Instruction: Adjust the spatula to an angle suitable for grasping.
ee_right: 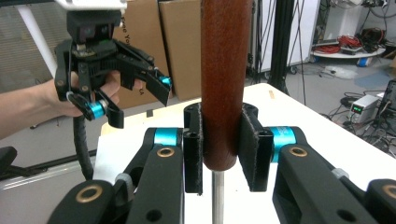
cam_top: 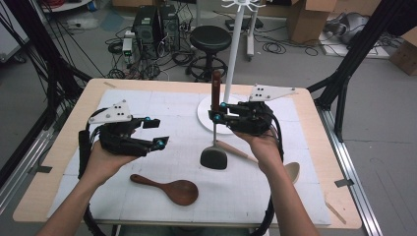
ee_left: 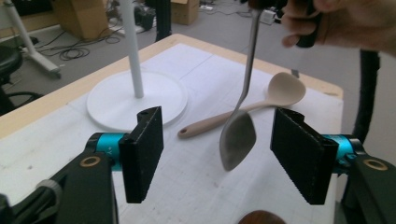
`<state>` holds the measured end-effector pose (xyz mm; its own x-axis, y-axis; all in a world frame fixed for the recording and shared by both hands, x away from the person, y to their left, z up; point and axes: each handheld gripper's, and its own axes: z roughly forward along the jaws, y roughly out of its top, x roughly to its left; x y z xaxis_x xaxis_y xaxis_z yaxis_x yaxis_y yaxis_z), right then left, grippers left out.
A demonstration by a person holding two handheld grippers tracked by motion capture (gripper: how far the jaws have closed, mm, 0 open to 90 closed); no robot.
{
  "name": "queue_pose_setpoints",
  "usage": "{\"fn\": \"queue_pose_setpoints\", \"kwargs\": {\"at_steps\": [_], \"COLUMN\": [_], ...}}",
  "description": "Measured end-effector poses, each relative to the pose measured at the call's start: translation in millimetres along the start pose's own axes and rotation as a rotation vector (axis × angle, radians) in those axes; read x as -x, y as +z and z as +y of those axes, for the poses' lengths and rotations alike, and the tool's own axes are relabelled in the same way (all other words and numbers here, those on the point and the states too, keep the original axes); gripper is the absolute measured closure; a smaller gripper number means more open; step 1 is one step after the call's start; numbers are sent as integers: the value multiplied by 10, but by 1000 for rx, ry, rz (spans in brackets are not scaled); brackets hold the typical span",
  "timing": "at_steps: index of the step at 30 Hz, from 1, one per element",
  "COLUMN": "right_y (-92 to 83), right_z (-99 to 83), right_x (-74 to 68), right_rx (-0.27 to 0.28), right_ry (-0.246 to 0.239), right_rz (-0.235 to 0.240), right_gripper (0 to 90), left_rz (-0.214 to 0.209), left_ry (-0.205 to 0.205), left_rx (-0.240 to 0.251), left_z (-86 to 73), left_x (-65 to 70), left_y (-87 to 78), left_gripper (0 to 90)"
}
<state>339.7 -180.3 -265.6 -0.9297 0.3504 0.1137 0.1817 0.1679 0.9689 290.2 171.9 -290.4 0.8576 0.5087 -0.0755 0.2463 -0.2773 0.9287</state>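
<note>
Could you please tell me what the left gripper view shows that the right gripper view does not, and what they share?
Left gripper view alone: the grey spatula blade hanging between the left hand-held gripper's open jaws without touching them, the pale spoon lying on the mat, and the white stand's round base.

Right gripper view alone: the right hand-held gripper shut on the spatula's brown wooden handle, with cardboard boxes behind.

Both: the metal shaft of the spatula, held upright, and the white mat.
</note>
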Motion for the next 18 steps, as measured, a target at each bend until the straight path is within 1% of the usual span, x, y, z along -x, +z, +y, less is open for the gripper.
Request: {"fn": "queue_pose_setpoints", "kwargs": {"at_steps": [2,6,8,11,13,16,18], "right_y": [-10,-25,-29,-32,-36,-36,-34], "right_z": [1,8,13,29,39,58,72], "right_x": [23,72,91,114,122,138,149], "right_rx": [-4,-10,-8,-16,-20,-23,-24], "right_ry": [5,10,14,11,10,10,9], "right_rz": [-1,-12,-15,-17,-19,-22,-24], "right_gripper": [739,739,739,739,739,739,739], "left_rz": [10,24,28,49,59,70,79], "left_ry": [5,-2,-14,-27,-34,-46,-46], "left_rx": [-11,-16,-14,-4,1,-6,-17], "left_z": [-62,-174,-223,-292,-336,-409,-450], "left_x": [-10,-31,-40,-51,-61,-74,-85], "left_y": [-11,-49,-81,-140,-175,-210,-226], "left_gripper": [330,301,289,249,243,225,208]}}
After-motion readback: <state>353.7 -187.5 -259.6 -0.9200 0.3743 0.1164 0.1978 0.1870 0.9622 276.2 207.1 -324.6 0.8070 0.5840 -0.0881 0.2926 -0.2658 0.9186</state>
